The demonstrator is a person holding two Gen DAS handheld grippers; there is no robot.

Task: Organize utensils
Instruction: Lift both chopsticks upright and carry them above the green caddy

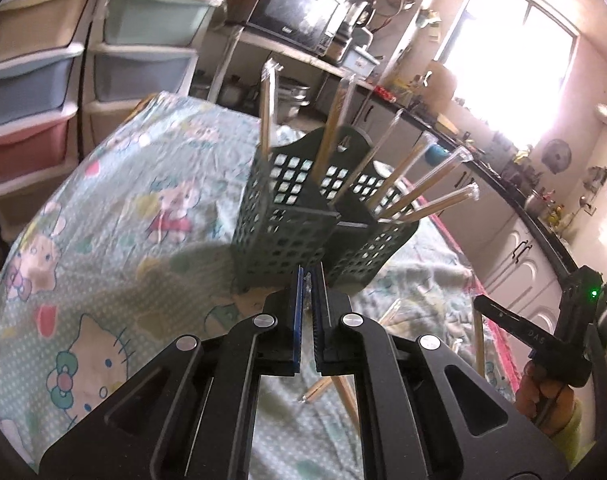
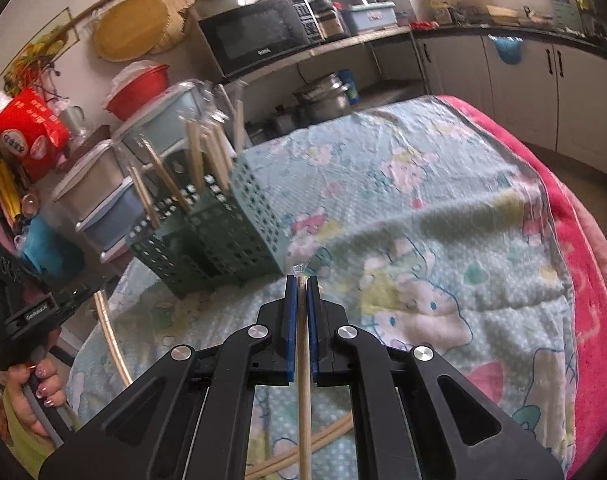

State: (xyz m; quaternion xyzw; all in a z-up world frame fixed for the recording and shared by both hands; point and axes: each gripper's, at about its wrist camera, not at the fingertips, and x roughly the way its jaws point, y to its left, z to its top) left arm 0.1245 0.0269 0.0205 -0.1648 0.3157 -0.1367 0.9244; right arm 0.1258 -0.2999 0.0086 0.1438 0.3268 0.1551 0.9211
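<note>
A dark green perforated utensil holder (image 1: 303, 216) stands on the cartoon-print cloth, with several plastic-wrapped chopsticks (image 1: 407, 176) leaning out of it. My left gripper (image 1: 308, 280) is shut just in front of the holder's base, with nothing clearly between its pads. My right gripper (image 2: 302, 280) is shut on a wrapped chopstick (image 2: 303, 380) that runs back between its fingers, tip pointing at the holder (image 2: 219, 232) to its left. More wrapped chopsticks (image 1: 343, 384) lie on the cloth under the left gripper.
The round table's cloth (image 2: 423, 200) has a pink blanket edge (image 2: 583, 240) at the right. Stacked plastic drawers (image 1: 35, 92) stand behind the table. A microwave (image 2: 255, 36) sits on a shelf. Kitchen cabinets (image 2: 523, 80) line the far wall.
</note>
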